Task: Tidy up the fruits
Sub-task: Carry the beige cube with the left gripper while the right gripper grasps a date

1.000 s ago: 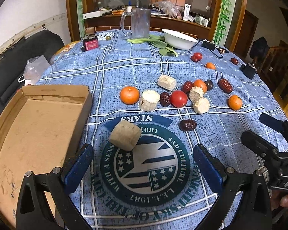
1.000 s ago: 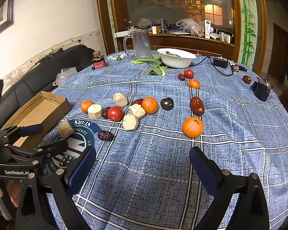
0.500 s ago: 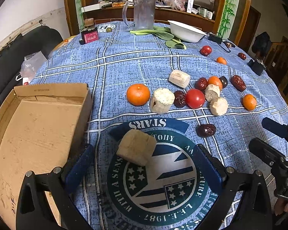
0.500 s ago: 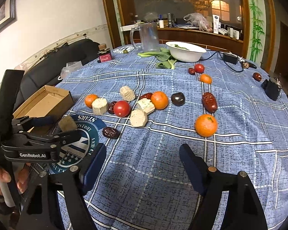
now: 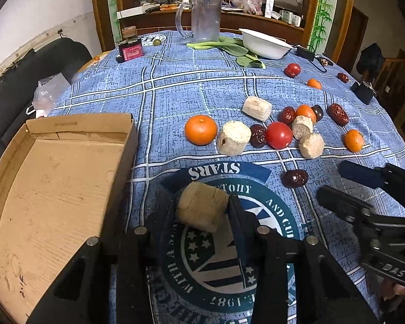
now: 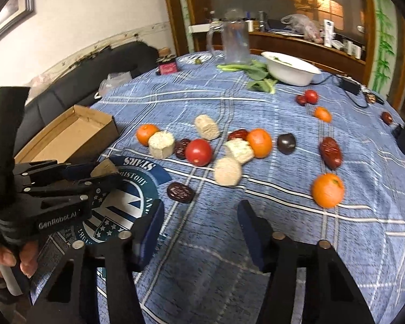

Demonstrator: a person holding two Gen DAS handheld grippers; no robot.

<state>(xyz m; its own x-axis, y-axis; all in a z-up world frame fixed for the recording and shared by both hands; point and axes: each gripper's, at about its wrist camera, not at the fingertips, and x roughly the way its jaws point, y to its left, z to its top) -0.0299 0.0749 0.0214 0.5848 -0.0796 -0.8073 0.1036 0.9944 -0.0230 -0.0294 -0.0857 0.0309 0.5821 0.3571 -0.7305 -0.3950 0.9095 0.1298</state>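
My left gripper [image 5: 202, 202] is shut on a beige chunk [image 5: 201, 206] over the round emblem on the blue cloth; it also shows in the right wrist view [image 6: 102, 171]. An empty cardboard box [image 5: 54, 189] lies just left of it. Oranges [image 5: 201, 130], a tomato [image 5: 279, 135], red dates [image 5: 295, 178] and more beige chunks [image 5: 233, 141] lie scattered across the middle of the table. My right gripper [image 6: 199, 216] is open and empty above bare cloth, just right of a date [image 6: 180, 192].
A white bowl [image 5: 264, 43], a glass mug [image 5: 205, 19], leafy greens [image 5: 229, 47] and a red jar [image 5: 131, 51] stand at the table's far side. A black sofa [image 5: 27, 81] is to the left. A small black device [image 5: 363, 90] sits at the right edge.
My left gripper moved forward and shut on the beige chunk. My right gripper narrowed its opening and shifted left, toward the date.
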